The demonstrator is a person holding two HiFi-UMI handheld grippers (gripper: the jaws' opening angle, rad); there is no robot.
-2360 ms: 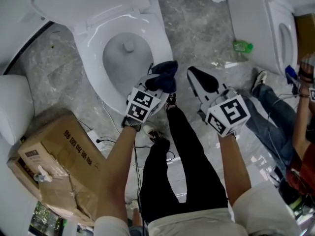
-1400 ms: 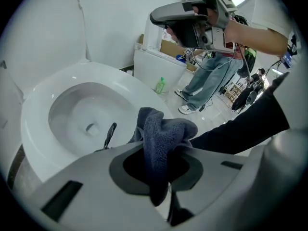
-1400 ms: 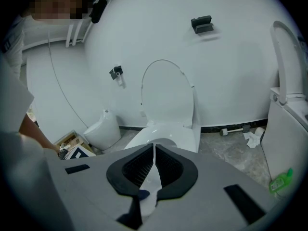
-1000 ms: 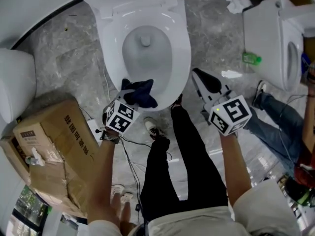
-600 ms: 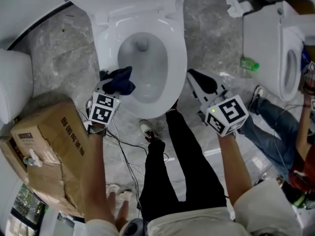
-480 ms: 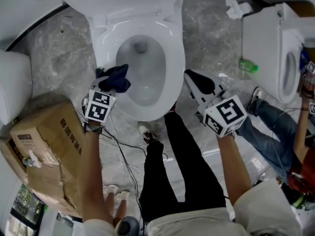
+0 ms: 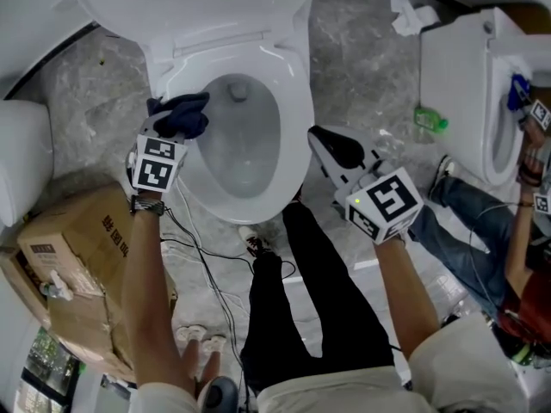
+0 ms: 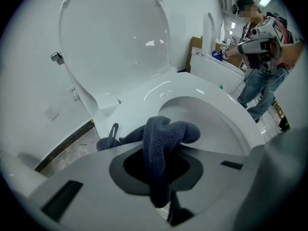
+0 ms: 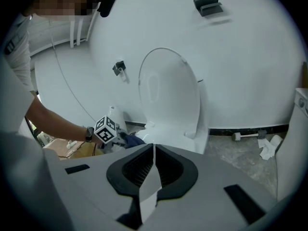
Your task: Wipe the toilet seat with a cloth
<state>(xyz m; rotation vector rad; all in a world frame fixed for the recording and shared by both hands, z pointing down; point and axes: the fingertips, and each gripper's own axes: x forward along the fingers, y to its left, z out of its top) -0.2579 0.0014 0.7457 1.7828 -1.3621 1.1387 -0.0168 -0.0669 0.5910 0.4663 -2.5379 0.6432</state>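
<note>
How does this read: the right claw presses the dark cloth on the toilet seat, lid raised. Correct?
No, it is the left claw that presses the dark cloth on the toilet seat, lid raised; the left gripper view shows the cloth between its jaws.

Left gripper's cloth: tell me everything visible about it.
The cloth is dark navy, knitted-looking, bunched into thick folds. The left gripper is shut on it; one fold hangs between the jaws, the rest spills forward onto the left rim of the toilet seat. A small loop sticks up at its edge.
</note>
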